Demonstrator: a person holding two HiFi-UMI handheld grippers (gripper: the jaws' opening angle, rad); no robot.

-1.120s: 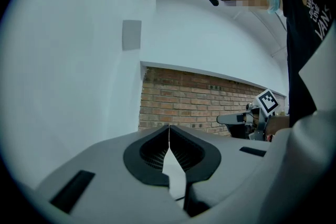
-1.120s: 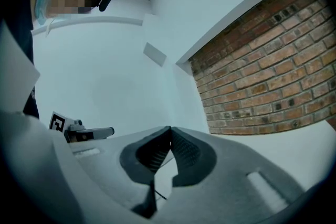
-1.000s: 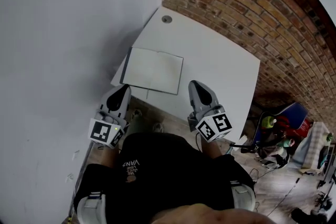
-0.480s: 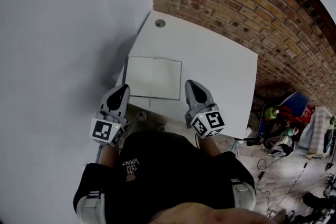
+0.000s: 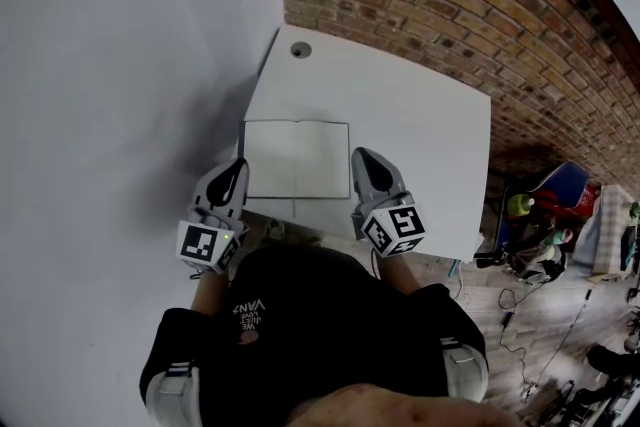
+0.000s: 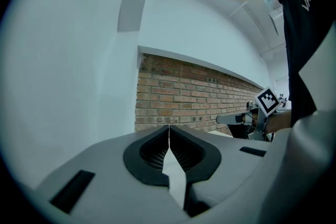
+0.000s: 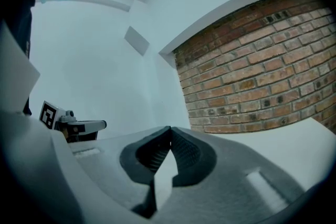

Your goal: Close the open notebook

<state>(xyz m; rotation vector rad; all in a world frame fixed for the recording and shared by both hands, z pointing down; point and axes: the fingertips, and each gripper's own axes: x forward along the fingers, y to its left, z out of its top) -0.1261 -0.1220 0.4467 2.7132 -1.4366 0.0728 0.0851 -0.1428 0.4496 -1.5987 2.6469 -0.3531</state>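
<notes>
An open notebook (image 5: pixel 297 159) with blank white pages lies flat on the white table (image 5: pixel 420 135), near its front edge. My left gripper (image 5: pixel 237 168) hangs just off the table's front left corner, beside the notebook's left edge, jaws shut and empty. My right gripper (image 5: pixel 362 160) sits at the notebook's right edge, over the table's front, jaws shut with nothing between them. In the left gripper view the left gripper (image 6: pixel 169 127) points level at the brick wall. In the right gripper view the right gripper (image 7: pixel 170 128) does the same; the notebook is hidden in both.
A brick wall (image 5: pixel 480 5) runs behind the table and a plain white wall (image 5: pixel 120 65) stands to its left. A round cable hole (image 5: pixel 301 49) marks the table's far left corner. Bags and cables (image 5: pixel 545 225) clutter the floor to the right.
Both grippers have come forward toward the table; the right one has reached the notebook's right edge, the left one its left edge. Both stayed shut.
</notes>
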